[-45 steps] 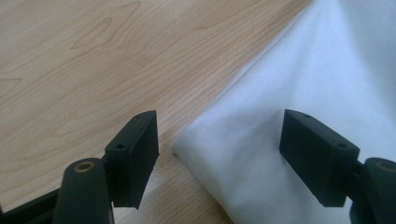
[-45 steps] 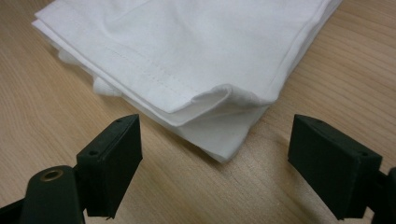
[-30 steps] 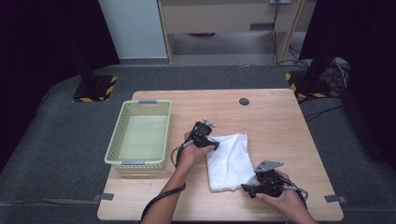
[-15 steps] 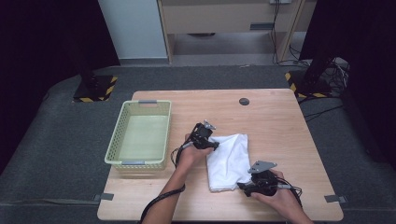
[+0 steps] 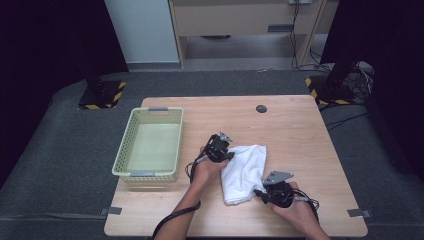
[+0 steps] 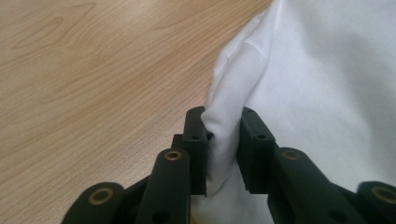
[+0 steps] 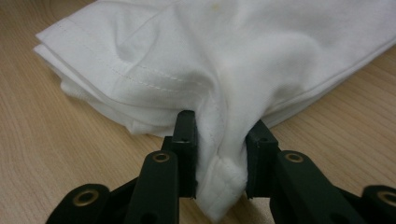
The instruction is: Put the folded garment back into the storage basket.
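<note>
A folded white cloth (image 5: 243, 172) lies on the wooden bench (image 5: 300, 130), and both grippers have hold of it. The left gripper (image 5: 226, 156) meets the cloth at its far left corner; in the left gripper view its 2 black fingers (image 6: 195, 140) have just been closing and now pinch a bunched fold of the white cloth (image 6: 322, 84) between them, with the rest of the fabric spreading away to the right of the fingers and bare bench (image 6: 93, 70) to their left. The right gripper (image 5: 259, 193) sits at the cloth's near right corner; in the right gripper view its fingers (image 7: 186, 140) have likewise just been closing and squeeze a stitched hem of the cloth (image 7: 224, 56), the layered bulk lying beyond the fingertips and a small tuft hanging below them. The cloth appears to rest flat on the bench between the 2 grips, though the high view is too coarse to be sure. A pale green basket (image 5: 126, 159) stands on the bench well left of the left fingers.
</note>
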`<state>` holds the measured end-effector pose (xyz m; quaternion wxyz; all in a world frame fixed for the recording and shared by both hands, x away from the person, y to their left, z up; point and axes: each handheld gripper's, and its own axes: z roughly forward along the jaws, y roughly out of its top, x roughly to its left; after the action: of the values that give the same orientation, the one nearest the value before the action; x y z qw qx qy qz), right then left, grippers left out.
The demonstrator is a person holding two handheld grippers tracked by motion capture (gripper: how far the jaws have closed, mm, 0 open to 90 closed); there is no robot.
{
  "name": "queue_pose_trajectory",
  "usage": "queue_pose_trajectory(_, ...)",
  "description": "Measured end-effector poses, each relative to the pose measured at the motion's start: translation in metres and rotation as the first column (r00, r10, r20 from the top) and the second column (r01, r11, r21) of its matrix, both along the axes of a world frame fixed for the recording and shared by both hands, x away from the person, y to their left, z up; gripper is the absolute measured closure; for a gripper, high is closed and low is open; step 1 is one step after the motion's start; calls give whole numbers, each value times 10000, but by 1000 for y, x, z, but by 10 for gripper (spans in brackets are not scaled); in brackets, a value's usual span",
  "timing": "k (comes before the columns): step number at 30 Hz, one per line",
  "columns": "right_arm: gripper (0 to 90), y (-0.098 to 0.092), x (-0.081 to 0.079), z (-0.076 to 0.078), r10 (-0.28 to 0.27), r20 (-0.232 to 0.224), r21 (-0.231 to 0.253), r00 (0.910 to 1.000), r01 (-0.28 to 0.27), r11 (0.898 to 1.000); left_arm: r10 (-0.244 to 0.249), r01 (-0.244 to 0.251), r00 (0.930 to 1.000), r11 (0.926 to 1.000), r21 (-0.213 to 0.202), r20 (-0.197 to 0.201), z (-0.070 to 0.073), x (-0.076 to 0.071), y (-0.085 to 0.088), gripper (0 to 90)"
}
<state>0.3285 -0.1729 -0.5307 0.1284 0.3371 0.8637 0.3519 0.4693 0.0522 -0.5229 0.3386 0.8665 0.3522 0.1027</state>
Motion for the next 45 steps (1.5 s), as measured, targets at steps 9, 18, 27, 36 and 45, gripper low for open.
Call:
queue_pose_trajectory(9,763,-1,-3,2,-62,-1,349,10000,62,9994,123,-130,9996,9996,254,260,7,-5,-5,781)
queue_pose_trajectory(18,775,-1,-11,16,144,243,626,9996,-159,9979,-196,184,9988,9995,272,457,31,-13,-4,783)
queue_pose_trajectory(27,780,4,-23,33,317,464,776,9984,-353,9964,-308,294,9972,9993,213,679,57,-22,4,783)
queue_pose_trajectory(36,781,22,-23,51,589,575,707,9966,-629,9955,-149,121,9962,9994,319,863,75,-28,25,784)
queue_pose_trajectory(45,785,34,-17,67,999,656,395,9928,-1026,9939,-103,86,9948,9998,174,1014,90,-26,35,784)
